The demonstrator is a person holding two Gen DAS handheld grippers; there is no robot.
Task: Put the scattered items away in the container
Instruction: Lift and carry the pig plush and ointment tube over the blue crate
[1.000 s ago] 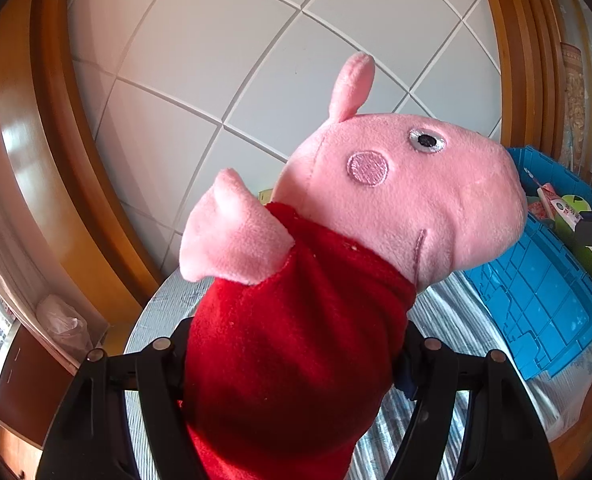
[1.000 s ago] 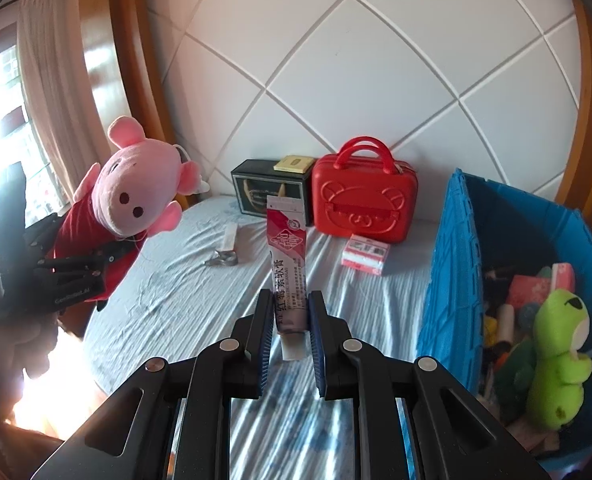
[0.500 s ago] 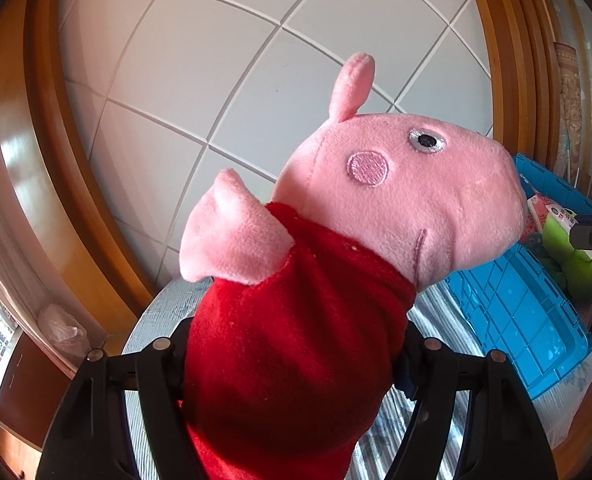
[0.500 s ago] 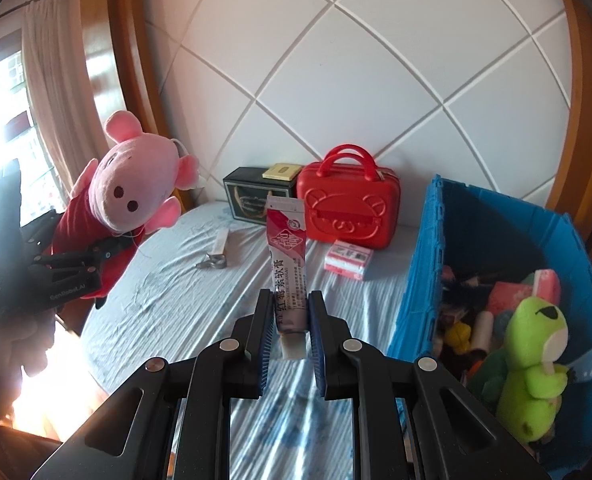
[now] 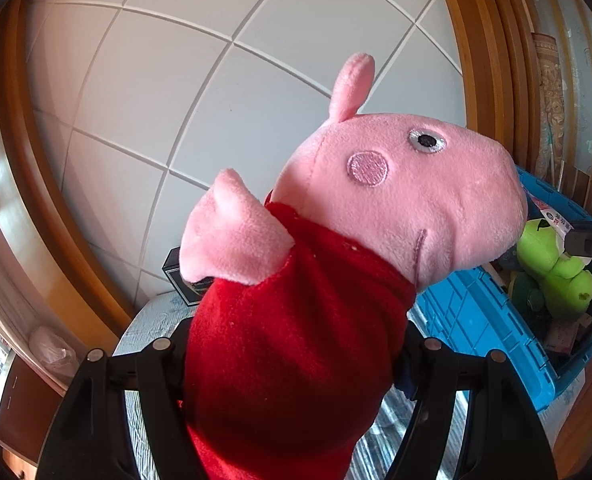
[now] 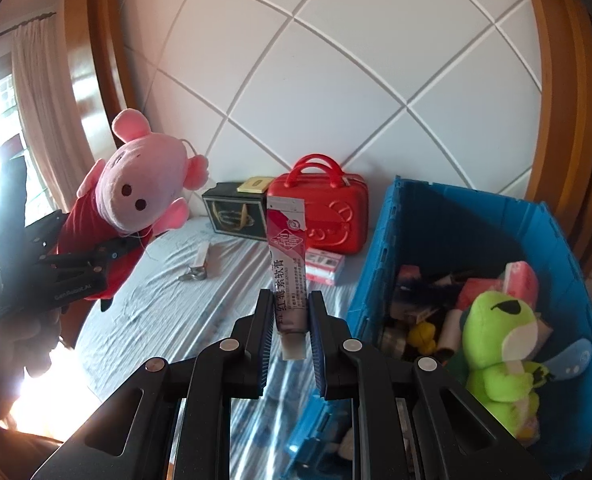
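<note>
Starting at the left, the left gripper [image 6: 108, 258] is clamped on the red body of the pink pig plush [image 5: 335, 248], which it holds up in the air, well clear of the striped bed sheet [image 6: 156, 320] and off to the left of the blue crate [image 6: 447, 216]. Further right on the bed lie a small white tube [image 6: 203, 253] beside a metal clip [image 6: 194, 275], then a dark box [image 6: 234, 216], a red toy suitcase [image 6: 327, 208] and a small red-and-white carton [image 6: 324, 266] against the padded wall. In the middle, the right gripper [image 6: 290, 322] is pressed together on the lower end of an ointment tube [image 6: 287, 256], held upright just left of the crate's near wall. The crate already holds a green frog plush [image 6: 499, 344] and assorted small items.

The step in hand looks like the carry: both items are lifted and not yet over the opening. Next, each gripper needs to clear the crate's rim and spread its jaws above a free spot; the pig, being bulky, probably wants the emptier far side.
</note>
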